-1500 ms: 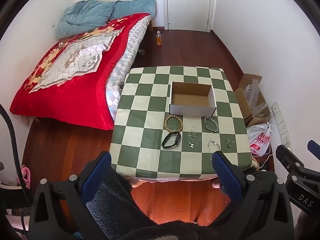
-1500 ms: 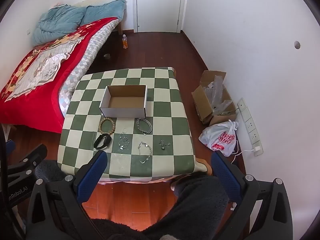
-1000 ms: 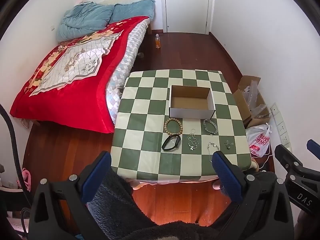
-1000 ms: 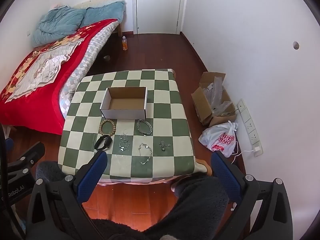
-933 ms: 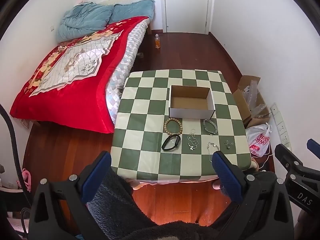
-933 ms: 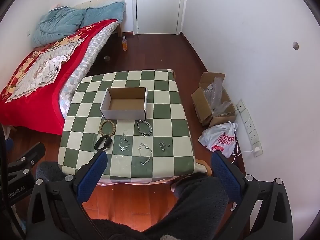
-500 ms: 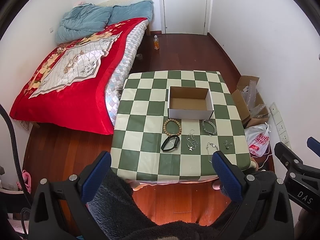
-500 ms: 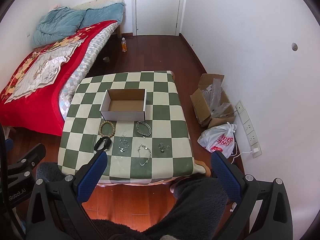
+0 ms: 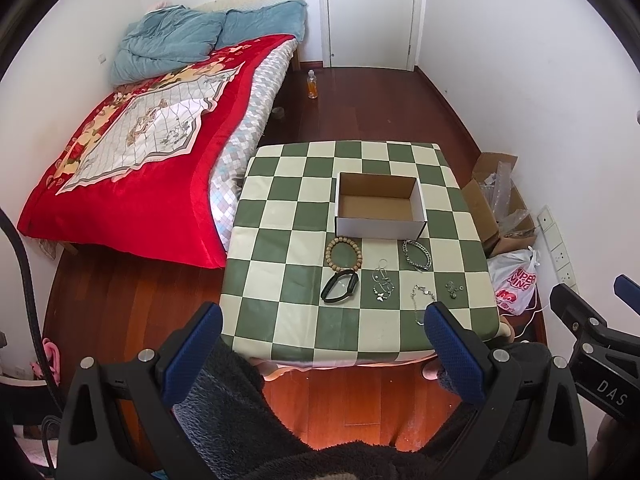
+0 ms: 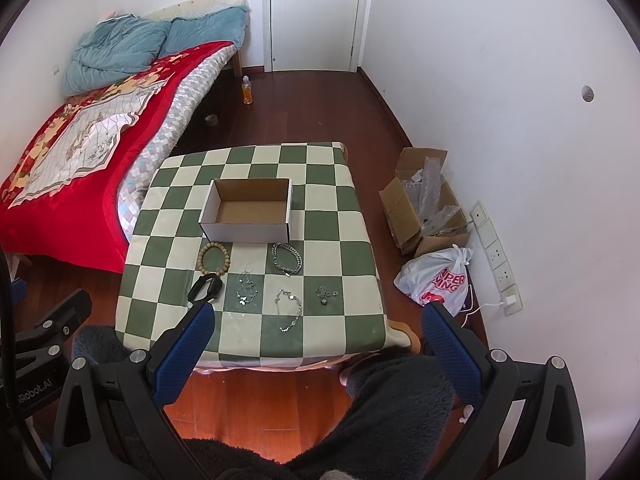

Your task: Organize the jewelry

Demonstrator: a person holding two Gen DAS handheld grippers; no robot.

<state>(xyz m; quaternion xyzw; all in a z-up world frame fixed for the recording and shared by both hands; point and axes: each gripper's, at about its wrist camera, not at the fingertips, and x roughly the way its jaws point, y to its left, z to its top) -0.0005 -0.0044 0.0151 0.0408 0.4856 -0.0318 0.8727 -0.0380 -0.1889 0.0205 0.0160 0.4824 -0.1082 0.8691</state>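
Note:
An empty white cardboard box (image 9: 379, 211) (image 10: 247, 210) sits on a green-and-cream checkered table (image 9: 280, 240) (image 10: 340, 240). In front of it lie a wooden bead bracelet (image 9: 343, 253) (image 10: 214, 258), a black band (image 9: 339, 286) (image 10: 205, 287), a silver chain bracelet (image 9: 416, 255) (image 10: 286, 259), thin silver pieces (image 9: 383, 284) (image 10: 245, 287), a fine chain (image 9: 420, 304) (image 10: 289, 309) and a small charm (image 9: 453, 289) (image 10: 325, 294). My left gripper (image 9: 322, 332) and right gripper (image 10: 318, 330) hang open, high above the table's near edge, holding nothing.
A bed with a red blanket (image 9: 132, 160) stands left of the table. An open carton (image 10: 424, 208) and a white plastic bag (image 10: 438, 280) lie on the wooden floor at the right wall. A small bottle (image 9: 312, 85) stands near the door. A person's dark fleece legs (image 10: 392, 408) are below.
Both grippers have drifted slightly up and back, so the table looks a little smaller and lower. The jewelry and box have not moved.

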